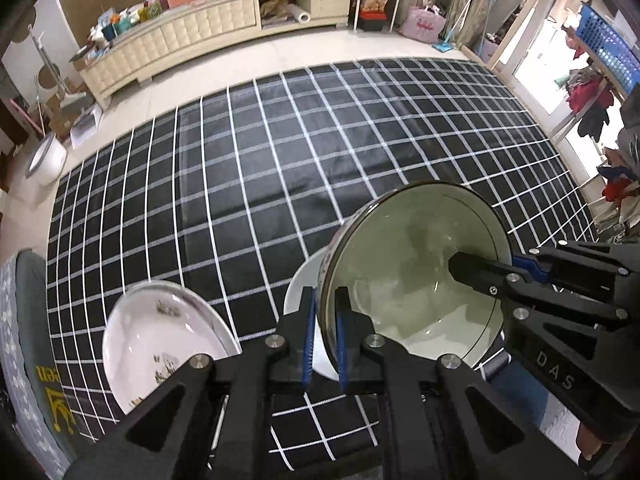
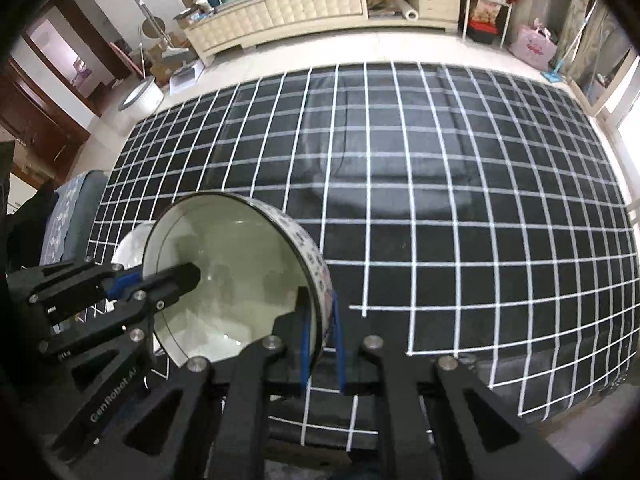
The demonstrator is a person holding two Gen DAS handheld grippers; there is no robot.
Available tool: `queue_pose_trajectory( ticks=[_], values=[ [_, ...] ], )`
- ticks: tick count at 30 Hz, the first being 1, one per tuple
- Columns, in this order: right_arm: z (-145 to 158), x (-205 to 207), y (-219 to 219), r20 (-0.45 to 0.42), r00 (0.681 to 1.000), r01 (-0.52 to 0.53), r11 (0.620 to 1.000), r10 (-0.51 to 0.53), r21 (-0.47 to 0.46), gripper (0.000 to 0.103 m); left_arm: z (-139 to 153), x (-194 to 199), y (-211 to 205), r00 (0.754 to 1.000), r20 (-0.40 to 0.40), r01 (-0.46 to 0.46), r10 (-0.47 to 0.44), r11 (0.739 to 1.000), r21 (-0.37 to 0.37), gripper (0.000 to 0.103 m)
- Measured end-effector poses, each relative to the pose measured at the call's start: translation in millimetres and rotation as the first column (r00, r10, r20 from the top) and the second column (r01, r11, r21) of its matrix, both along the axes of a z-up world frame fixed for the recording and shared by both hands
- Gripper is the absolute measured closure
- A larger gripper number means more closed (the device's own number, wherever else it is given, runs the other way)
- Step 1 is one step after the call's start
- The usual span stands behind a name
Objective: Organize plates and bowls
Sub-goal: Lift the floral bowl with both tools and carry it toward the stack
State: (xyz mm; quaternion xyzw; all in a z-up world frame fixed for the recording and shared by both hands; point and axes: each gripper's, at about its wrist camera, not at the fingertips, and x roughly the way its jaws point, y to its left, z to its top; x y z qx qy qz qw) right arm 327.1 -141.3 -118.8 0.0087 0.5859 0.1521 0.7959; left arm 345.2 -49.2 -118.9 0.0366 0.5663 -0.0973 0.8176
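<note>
Far left, a plate point(image 1: 160, 344) lay flat on the checked surface point(image 1: 320, 140), flower-printed, untouched. Beside it, a white plate point(image 1: 304, 284) sat half hidden under the bowl point(image 1: 416, 268). Left claw point(image 1: 323, 336) pinched the bowl's near rim, one blue-padded finger inside, one outside. Bowl tipped up on edge, mouth toward the holder, lifted over that white plate. Right claw point(image 2: 323, 344) clamped the opposite rim the same way, wall gripped between its pads. Looked like glazed ceramic: stiff, slick, fairly heavy, likely to chip if knocked. Rim holds on both sides seemed sound, though smooth glaze could slip under thin pads. Best lowered level and gently, probably onto the white plate, without clinking. Right of the bowl, only bare checked cloth out to the far edge.
</note>
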Motion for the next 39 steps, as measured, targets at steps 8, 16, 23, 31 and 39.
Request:
queue_pose_trajectory(
  ticks=[8,16,23,31,39],
  values=[
    [-22,3,18,-0.054,0.998,-0.012,1.0,0.013,0.007,0.09,-35,-7,17,0.998,-0.054,-0.025,0.024,1.0,-0.017,0.095],
    [-37,5,27,-0.076,0.997,-0.016,1.0,0.017,0.004,0.09,-52,-3,21,0.995,-0.085,-0.045,0.043,0.999,-0.025,0.095],
    [-44,2,32,-0.106,0.992,-0.064,0.998,0.061,-0.024,0.089,-56,-2,22,0.995,-0.09,-0.039,0.038,0.999,-0.018,0.095],
    [-33,1,31,-0.096,0.994,-0.058,0.998,0.058,0.008,0.065,-36,-3,20,0.999,-0.032,-0.014,0.014,1.0,0.019,0.092],
    [-11,-11,30,-0.013,0.996,-0.085,0.991,0.085,-0.102,0.016,-27,-6,29,0.999,-0.033,-0.028,0.027,1.0,-0.005,0.069]
  ],
)
